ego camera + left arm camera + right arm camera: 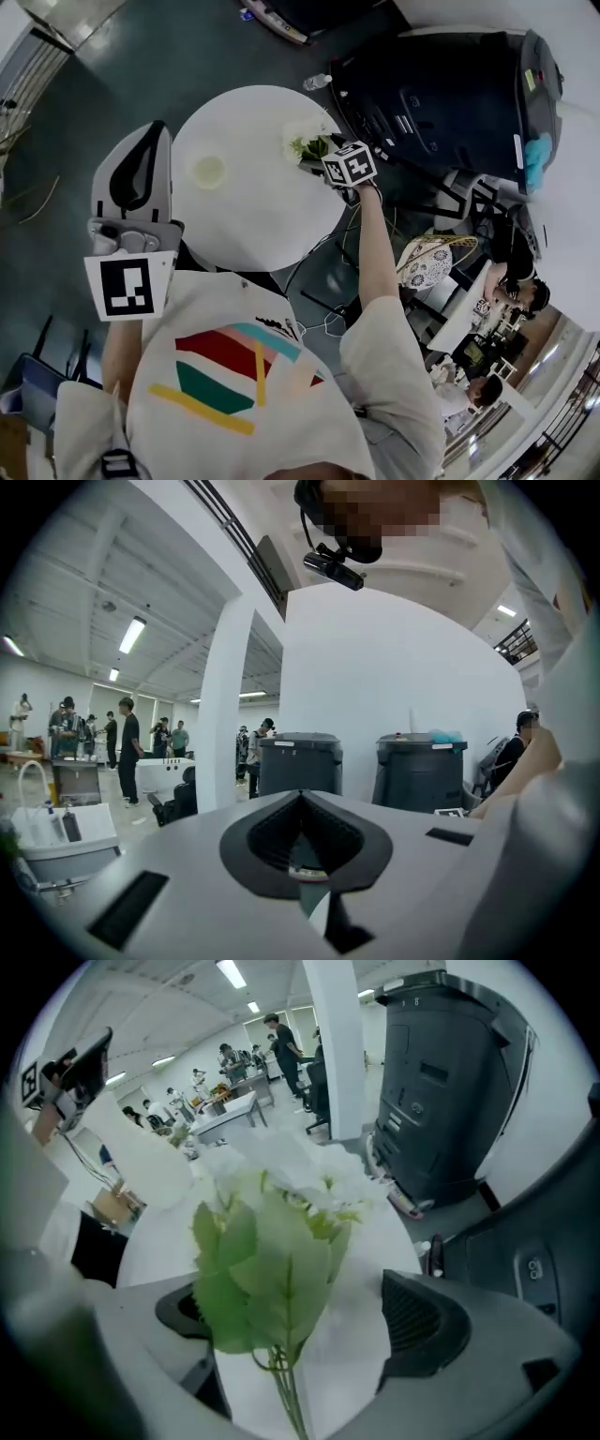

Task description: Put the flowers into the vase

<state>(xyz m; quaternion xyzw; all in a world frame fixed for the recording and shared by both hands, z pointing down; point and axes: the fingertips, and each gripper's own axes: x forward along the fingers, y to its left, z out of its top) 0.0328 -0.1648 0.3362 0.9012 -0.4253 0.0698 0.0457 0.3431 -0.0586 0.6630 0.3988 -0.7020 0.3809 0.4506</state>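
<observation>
Under your right claw [300,1321], jaws wide apart, the flower bunch [272,1260] lies on the bench [253,225], stems running back between them. Your left claw [150,141] is closed and farther off.

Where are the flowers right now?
In the head view, the flowers are at the right edge of the round white table, between the wide-open jaws of the right gripper.

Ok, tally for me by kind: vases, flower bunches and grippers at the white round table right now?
Vase: 1
Bunch of white flowers: 1
Grippers: 2 (left gripper, right gripper)
Total: 4
</observation>
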